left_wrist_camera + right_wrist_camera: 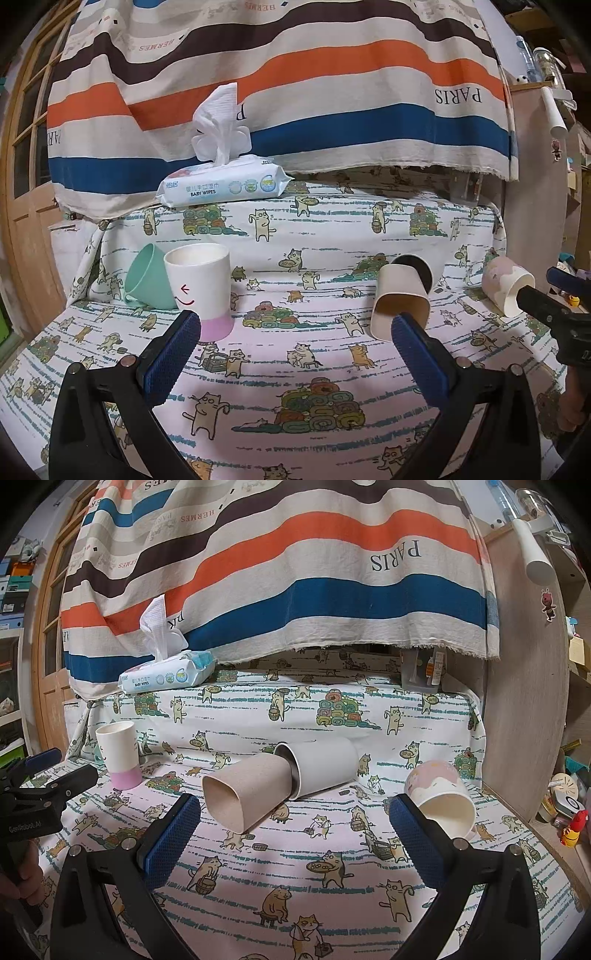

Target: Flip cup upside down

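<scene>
Five cups sit on the cat-print cloth (295, 867) that covers the worktop. At the left, a white cup with a pink base (199, 288) stands upright, mouth up, a smiley drawn on its side; a mint green cup (147, 277) leans tilted against it, touching. Near the middle, a beige cup (245, 794) lies on its side with its squarish mouth toward the cameras, its base tucked into the mouth of a white cup with a dark interior (321, 768), which also lies on its side. Further right, a pink and white mug (441, 799) lies tipped over, its cream inside showing. Behind them, a pack of baby wipes (225, 182) rests on a raised ledge with one sheet pulled up, below a striped hanging cloth (295, 74). The left gripper (295, 330) and the right gripper (295, 814) both hover above the cloth with jaws spread wide, grasping nothing.
</scene>
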A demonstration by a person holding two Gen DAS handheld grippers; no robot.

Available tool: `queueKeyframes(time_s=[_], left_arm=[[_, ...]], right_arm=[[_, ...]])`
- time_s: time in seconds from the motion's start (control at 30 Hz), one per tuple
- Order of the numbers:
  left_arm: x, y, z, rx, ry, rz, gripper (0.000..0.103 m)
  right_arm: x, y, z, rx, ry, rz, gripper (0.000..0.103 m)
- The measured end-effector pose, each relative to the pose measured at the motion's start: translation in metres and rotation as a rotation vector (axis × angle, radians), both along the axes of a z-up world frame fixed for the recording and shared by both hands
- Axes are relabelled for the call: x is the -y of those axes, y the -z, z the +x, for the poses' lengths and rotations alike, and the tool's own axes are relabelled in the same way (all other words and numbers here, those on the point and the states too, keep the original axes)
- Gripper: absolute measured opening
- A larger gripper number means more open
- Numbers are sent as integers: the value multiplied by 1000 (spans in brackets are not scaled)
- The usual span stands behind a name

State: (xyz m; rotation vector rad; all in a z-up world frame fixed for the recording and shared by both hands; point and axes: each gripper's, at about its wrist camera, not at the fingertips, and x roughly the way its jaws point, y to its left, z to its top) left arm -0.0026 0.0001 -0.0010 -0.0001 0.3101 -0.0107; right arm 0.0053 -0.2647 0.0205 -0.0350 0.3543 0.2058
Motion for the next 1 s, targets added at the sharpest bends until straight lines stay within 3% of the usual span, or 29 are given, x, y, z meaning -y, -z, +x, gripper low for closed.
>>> queueKeyframes(time_s=[1.0], left_arm=[[2, 0, -1, 2, -4, 1, 103]], right_arm=[[0, 0, 0, 0, 0, -1, 103]])
